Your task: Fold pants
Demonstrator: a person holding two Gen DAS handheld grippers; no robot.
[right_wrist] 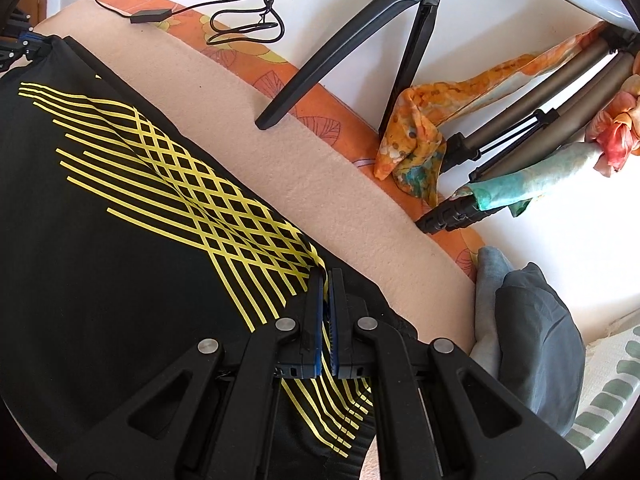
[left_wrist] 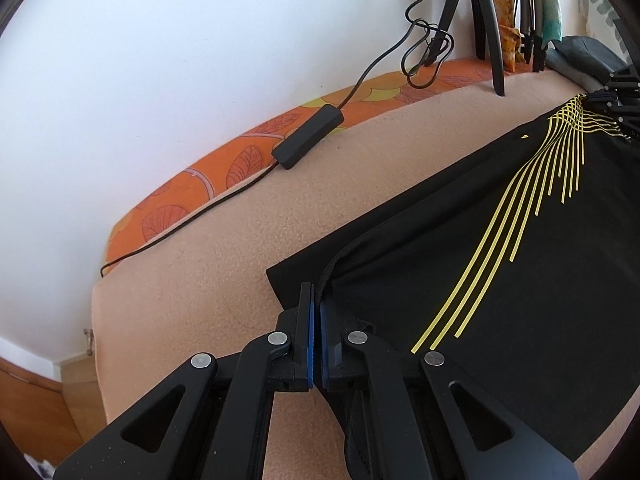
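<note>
Black pants (left_wrist: 460, 248) with yellow stripes lie stretched over a beige blanket (left_wrist: 224, 248). My left gripper (left_wrist: 315, 300) is shut on the pants' edge, near a black zipper seam. The pants (right_wrist: 100, 240) fill the left of the right wrist view, with a crossed yellow stripe pattern. My right gripper (right_wrist: 327, 280) is shut on the pants' edge at the striped part. Each gripper shows small at the far corner of the other view: the right gripper (left_wrist: 618, 100) and the left gripper (right_wrist: 24, 46), with the cloth taut between them.
A black cable with an inline box (left_wrist: 308, 136) lies along the blanket's far edge by the white wall. A black tripod (right_wrist: 360, 40) stands on the blanket. More tripod legs with coloured scarves (right_wrist: 420, 140) lean behind. Grey folded clothing (right_wrist: 528, 332) lies to the right.
</note>
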